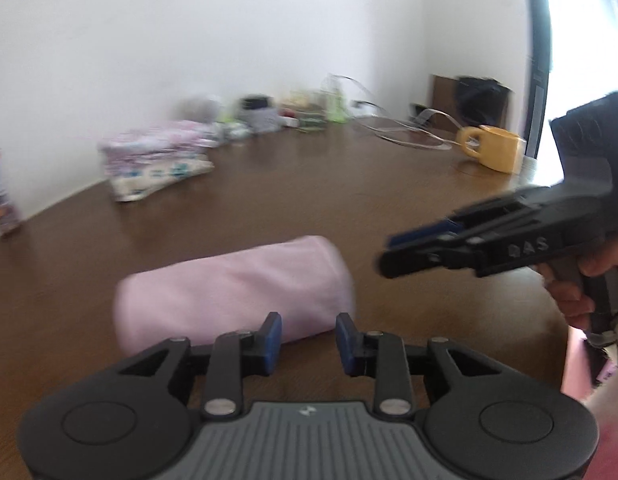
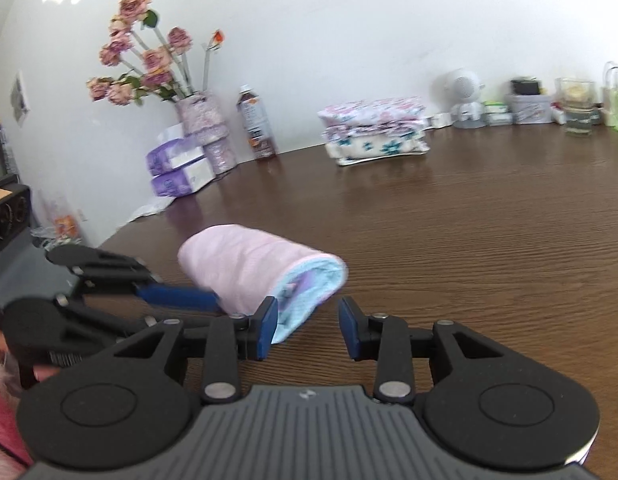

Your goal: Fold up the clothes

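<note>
Lying on the brown wooden table (image 2: 489,240), a rolled pink cloth (image 1: 233,292) sits just ahead of both grippers. From the right wrist view its near end shows a light blue patterned inner layer; from the left wrist view only the pink outside shows, softened by blur.

The left gripper (image 1: 308,342) has its blue-padded jaws spread apart with nothing between them, and its own camera sees the roll just beyond its tips. In the right wrist view it comes in from the left beside the roll, and whether a pad touches the cloth is hard to tell.

The right gripper (image 2: 308,330) is likewise parted and empty, its left pad overlapping the roll's blue end in its own view. From the left camera it appears side-on and blurred, held by a hand (image 1: 577,292) cut off at the frame edge.

Farther back, a stack of folded floral cloths (image 2: 375,130) rests near the wall. A yellow mug (image 1: 493,148) stands at the far right, and small items along the wall are too blurred to name.
</note>
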Available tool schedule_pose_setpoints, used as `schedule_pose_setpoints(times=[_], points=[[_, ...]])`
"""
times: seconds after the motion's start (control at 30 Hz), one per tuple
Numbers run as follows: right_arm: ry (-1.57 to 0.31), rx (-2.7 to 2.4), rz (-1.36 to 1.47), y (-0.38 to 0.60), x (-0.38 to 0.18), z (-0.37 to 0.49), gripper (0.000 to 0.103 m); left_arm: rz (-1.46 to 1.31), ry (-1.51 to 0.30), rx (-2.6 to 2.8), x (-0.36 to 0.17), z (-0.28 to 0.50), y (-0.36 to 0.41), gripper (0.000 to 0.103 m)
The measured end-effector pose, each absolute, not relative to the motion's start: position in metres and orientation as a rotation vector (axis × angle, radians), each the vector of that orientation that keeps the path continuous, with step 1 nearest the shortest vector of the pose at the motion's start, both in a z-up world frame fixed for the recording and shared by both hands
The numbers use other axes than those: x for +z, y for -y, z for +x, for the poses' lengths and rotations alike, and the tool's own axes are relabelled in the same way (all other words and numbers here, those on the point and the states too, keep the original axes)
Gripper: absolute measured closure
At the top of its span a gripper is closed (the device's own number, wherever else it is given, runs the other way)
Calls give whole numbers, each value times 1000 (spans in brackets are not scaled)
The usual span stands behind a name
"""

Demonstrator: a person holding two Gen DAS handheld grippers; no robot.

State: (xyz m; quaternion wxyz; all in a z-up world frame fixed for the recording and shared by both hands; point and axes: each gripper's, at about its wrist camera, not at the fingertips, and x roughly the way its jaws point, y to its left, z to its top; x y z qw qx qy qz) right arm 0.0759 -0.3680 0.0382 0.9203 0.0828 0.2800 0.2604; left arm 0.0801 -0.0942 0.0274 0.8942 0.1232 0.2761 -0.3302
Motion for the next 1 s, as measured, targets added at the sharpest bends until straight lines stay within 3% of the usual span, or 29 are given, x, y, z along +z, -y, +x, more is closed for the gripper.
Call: schedule_pose_setpoints(times=[0.2, 0.33, 0.4, 0.47, 0.5, 0.77, 1.0], points=[[-635, 579, 84, 326, 34, 82, 64, 124, -562, -586, 37, 109, 31, 56], [-652, 550, 54, 313, 34, 80, 63, 105, -614, -692, 30, 144, 25, 54], [-659, 537, 45, 311, 34, 80, 63, 89, -650, -750, 23, 159, 25, 58], [-665, 524, 37, 309, 34, 81, 63, 80, -677, -799, 17, 168, 27, 75], [-668, 511, 34, 310, 35, 81, 63, 77, -680, -825, 15, 168, 26, 88], [-627, 380, 42, 338, 46, 83, 60, 120, -650, -939, 8, 127, 45, 94], [-556, 282, 74, 369, 52, 66, 59, 220, -581, -968, 8, 78, 115, 94]])
